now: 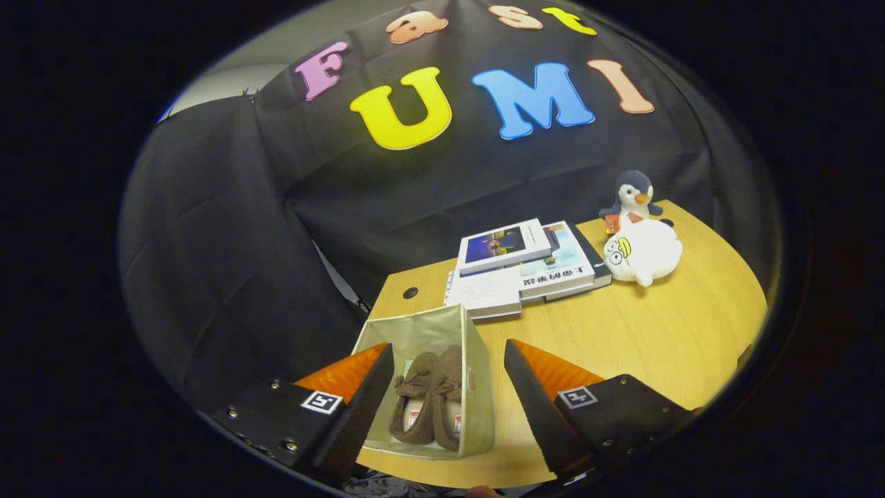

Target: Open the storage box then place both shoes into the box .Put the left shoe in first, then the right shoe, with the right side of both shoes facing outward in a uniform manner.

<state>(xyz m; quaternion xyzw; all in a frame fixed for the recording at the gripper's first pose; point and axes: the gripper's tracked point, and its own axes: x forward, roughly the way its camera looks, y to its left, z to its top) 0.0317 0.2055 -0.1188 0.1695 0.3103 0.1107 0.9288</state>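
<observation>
My gripper (442, 401) hangs spread and empty above the open storage box (477, 387) on the worktop (657, 332), both brown shoes (432, 404) lying side by side inside it, between my fingers, long axes running away from me.

— What's behind your work area?

— You've got a black cloth wall (228, 228), creased and hanging in folds, with a pale plain wall (228, 76) showing above its top edge.

— And underneath?

— You're over a light wood-grain bench (657, 332) with a small dark round hole (411, 292) near its far corner. Lighting is dim and even.
</observation>
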